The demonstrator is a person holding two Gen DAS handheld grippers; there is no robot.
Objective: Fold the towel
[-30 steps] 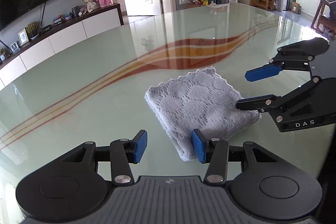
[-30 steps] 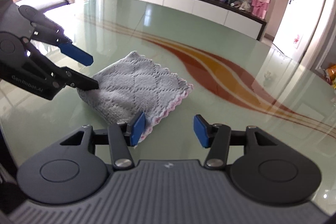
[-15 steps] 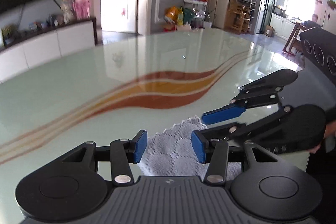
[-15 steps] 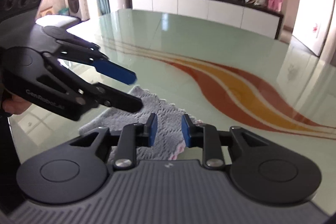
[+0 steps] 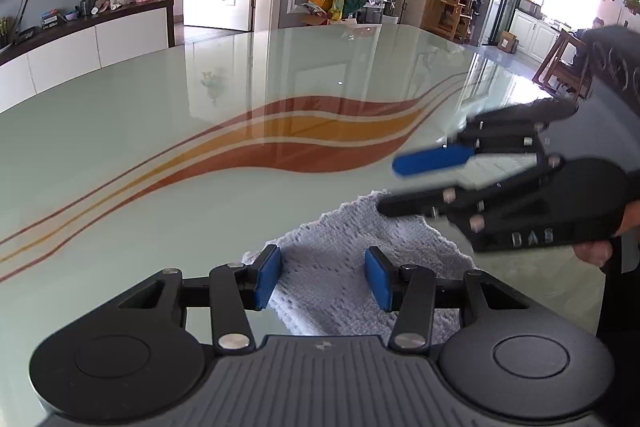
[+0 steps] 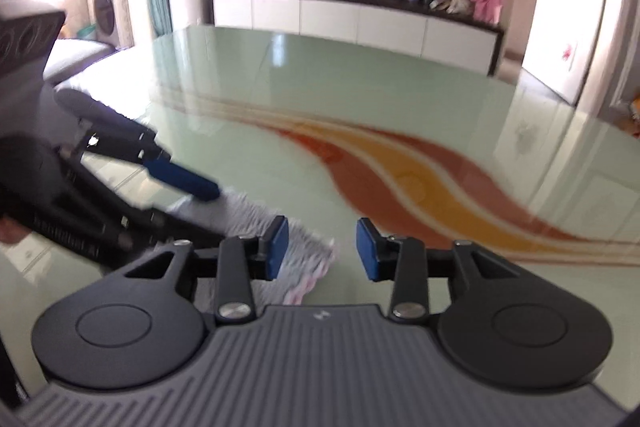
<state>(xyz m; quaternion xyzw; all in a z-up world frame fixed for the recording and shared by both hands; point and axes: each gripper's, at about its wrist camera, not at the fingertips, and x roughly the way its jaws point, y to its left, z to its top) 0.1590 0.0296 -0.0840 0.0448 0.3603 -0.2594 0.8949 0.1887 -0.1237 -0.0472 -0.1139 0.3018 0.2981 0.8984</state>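
A folded grey towel (image 5: 344,247) with a scalloped edge lies flat on the glossy green table (image 5: 160,107). My left gripper (image 5: 323,279) hovers right over its near part, open, with the cloth below the gap and neither pad pressing on it. My right gripper (image 5: 390,185) comes in from the right over the towel's far corner. In the right wrist view the right gripper (image 6: 322,249) has its jaws opening, and the towel's pink-trimmed corner (image 6: 310,269) lies under its left pad, not pinched. The left gripper (image 6: 218,215) reaches in from the left, blurred.
The table (image 6: 360,99) carries a red and orange swoosh pattern and stretches far ahead. A hand (image 5: 596,251) grips the right tool near the table's right edge. A white TV cabinet (image 6: 360,23) and a doorway stand beyond the table.
Both grippers have closed in low over the towel, which now fills less of each view. The right jaws narrowed and have widened again. The towel itself lies as before.
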